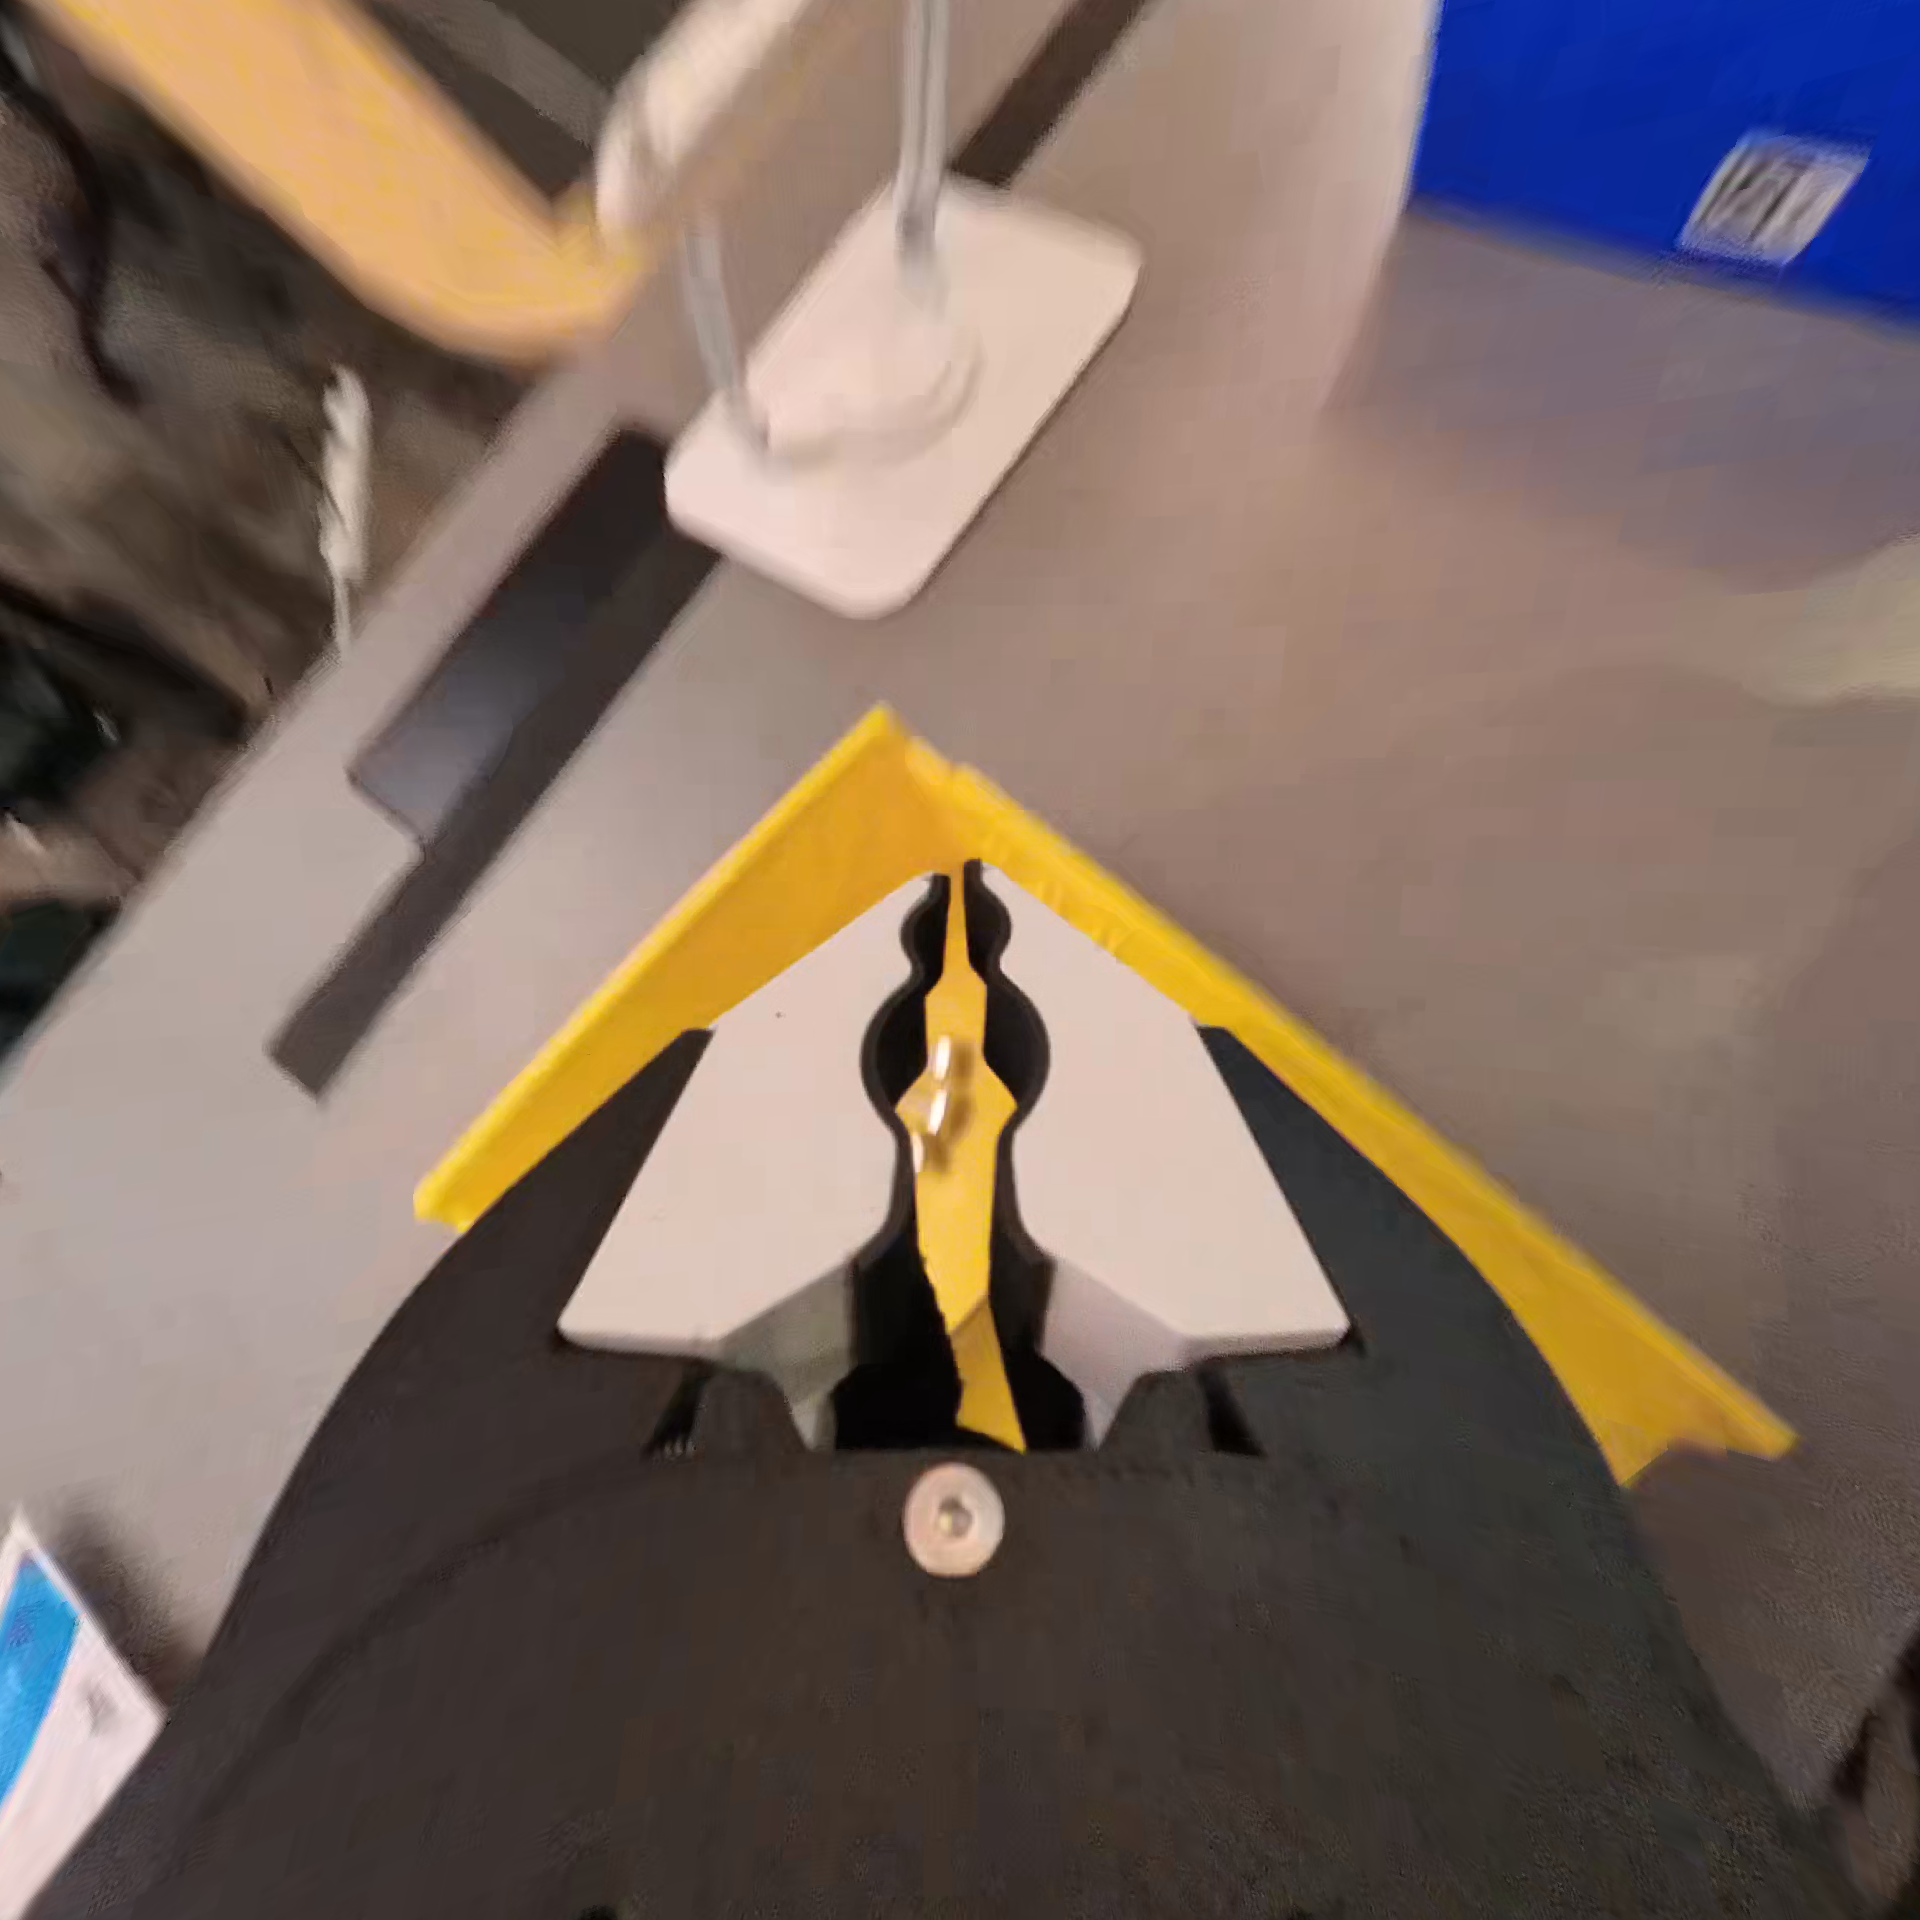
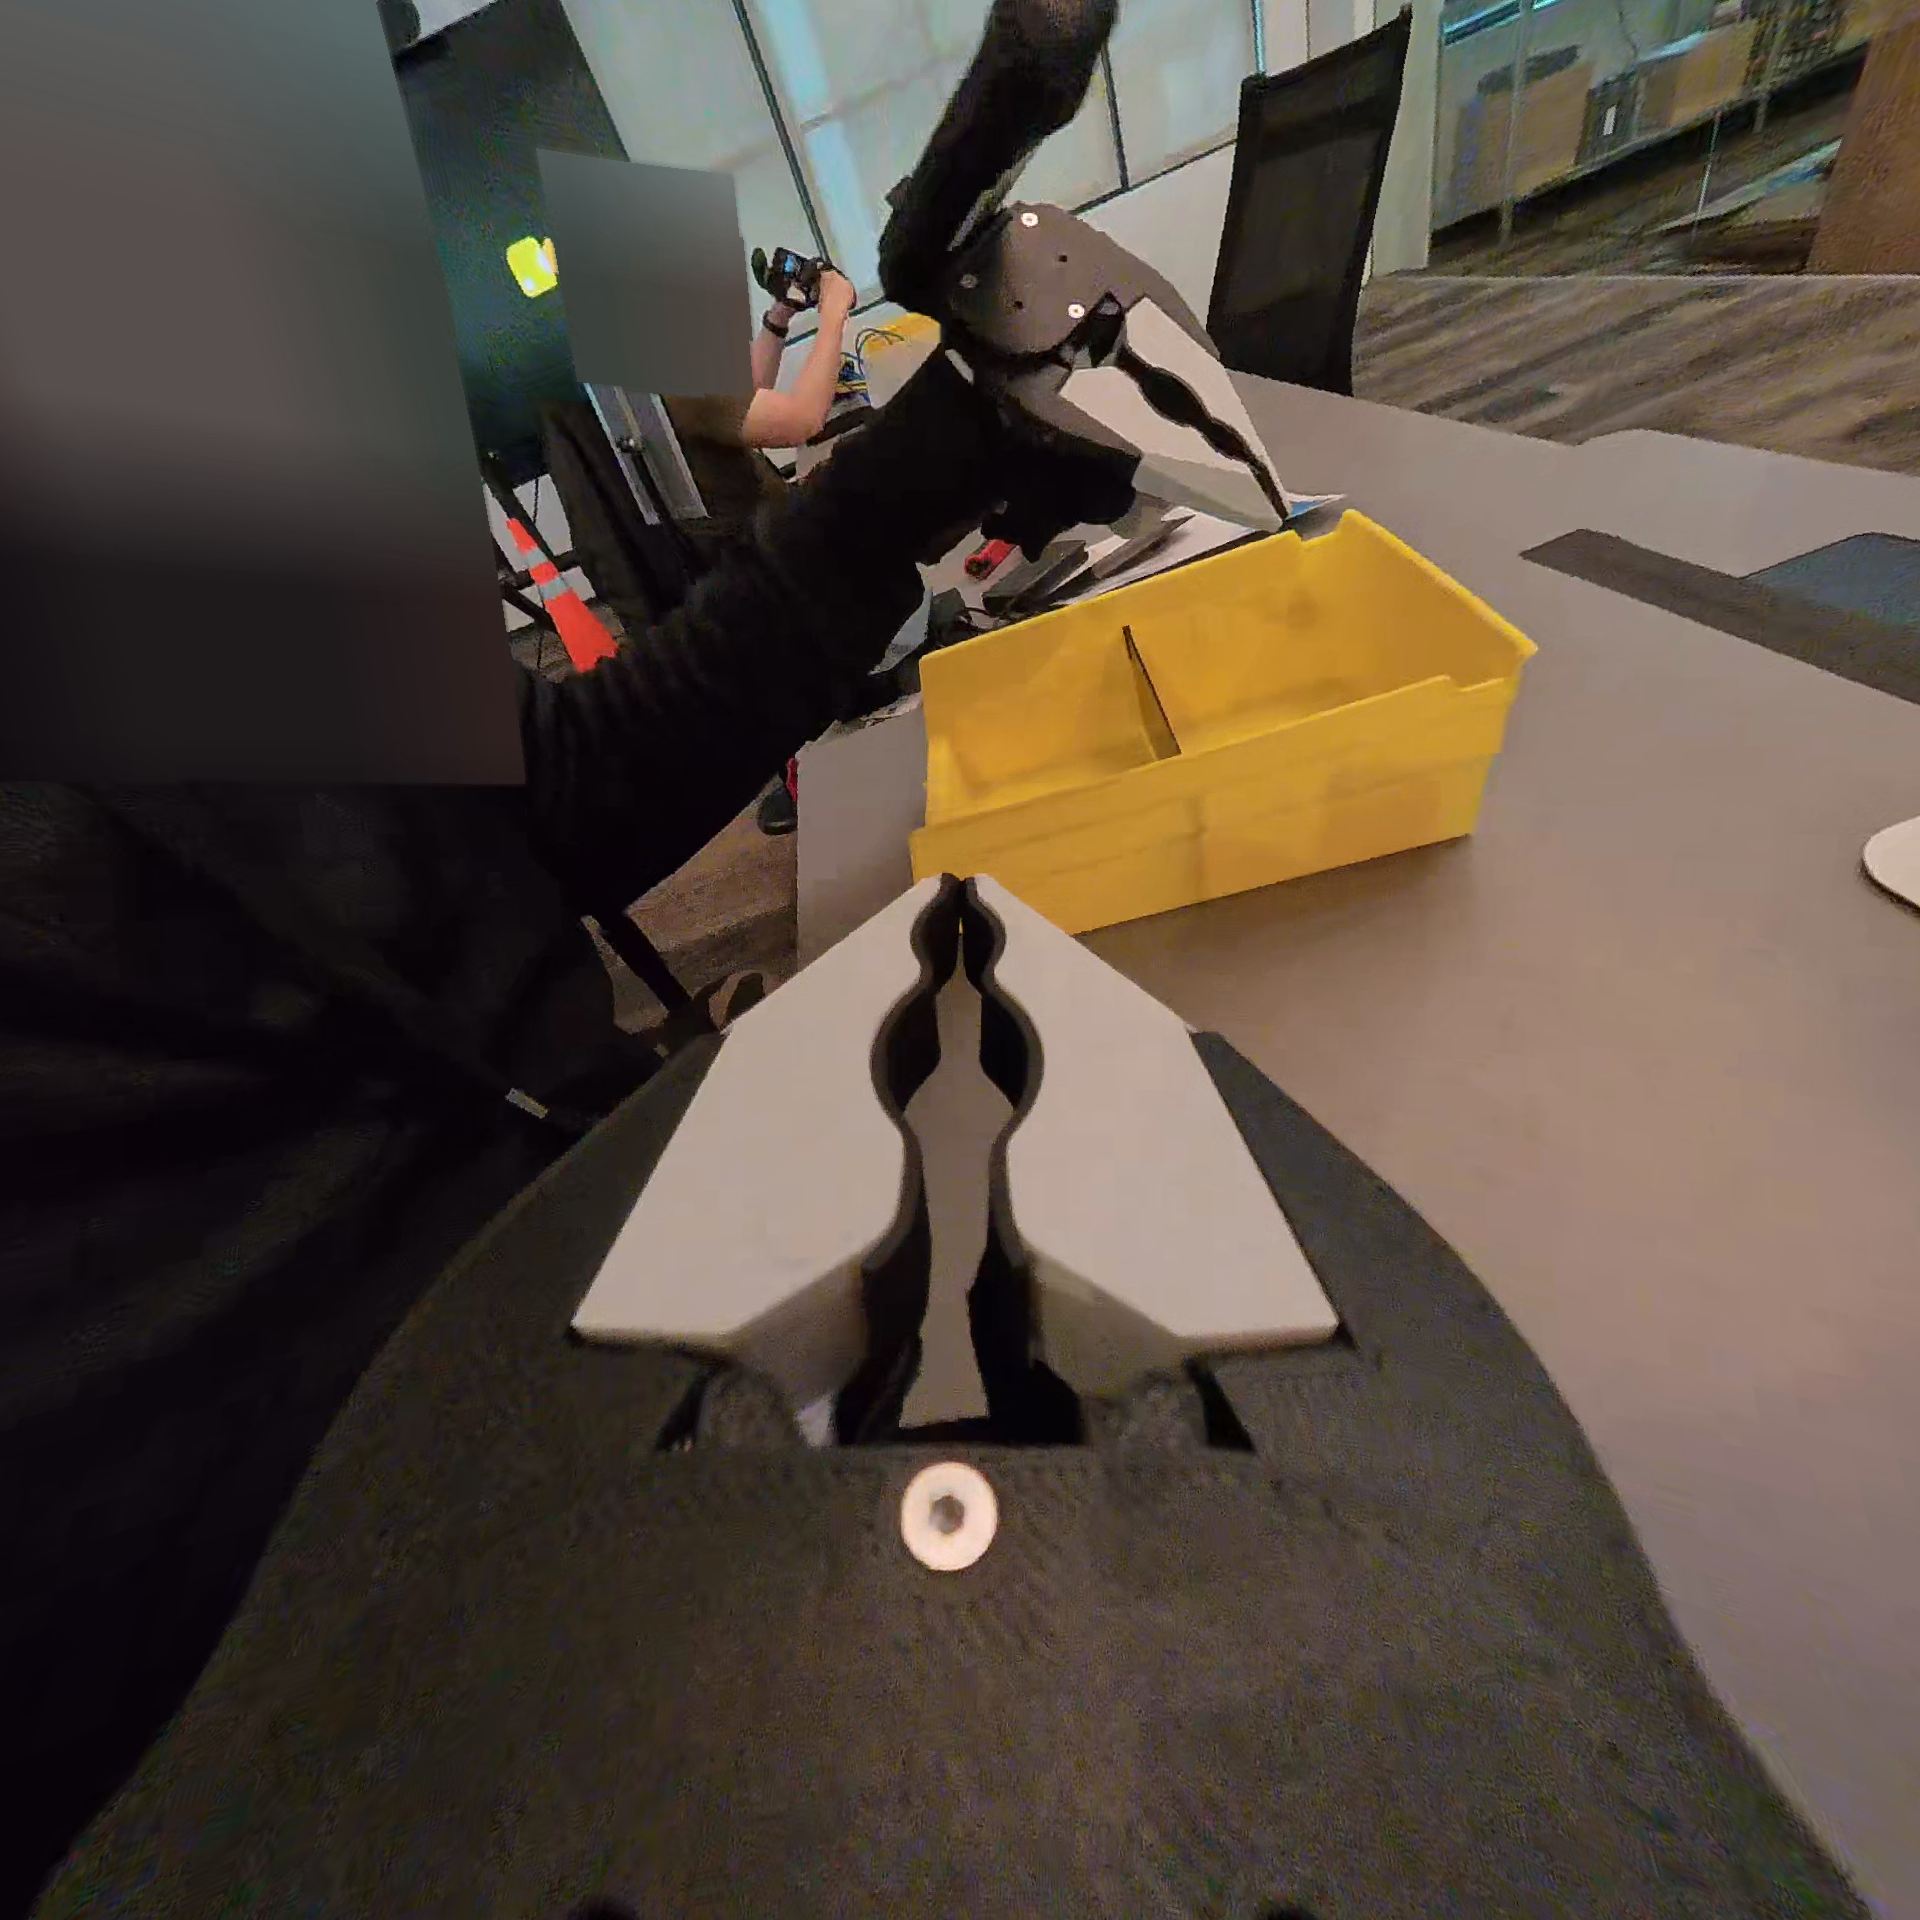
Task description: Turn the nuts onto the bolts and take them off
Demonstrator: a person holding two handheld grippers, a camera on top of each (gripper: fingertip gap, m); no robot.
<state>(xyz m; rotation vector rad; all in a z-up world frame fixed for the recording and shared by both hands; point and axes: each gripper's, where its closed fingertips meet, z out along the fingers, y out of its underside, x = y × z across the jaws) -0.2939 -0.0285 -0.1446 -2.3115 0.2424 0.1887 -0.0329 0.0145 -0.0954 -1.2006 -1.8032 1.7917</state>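
Hardware [image 1: 940, 1091], small metal, likely stiff, light and slippery, lies in the yellow bin [image 2: 1226, 821]; grip across its flats. Left gripper [image 1: 958, 883] and right gripper [image 2: 958, 894] fingers are together, empty.

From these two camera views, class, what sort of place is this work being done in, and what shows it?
Probably an office or lab meeting space, not a home. A long grey table carries a yellow parts bin, a black mesh office chair stands behind it, and an orange traffic cone sits on the floor.
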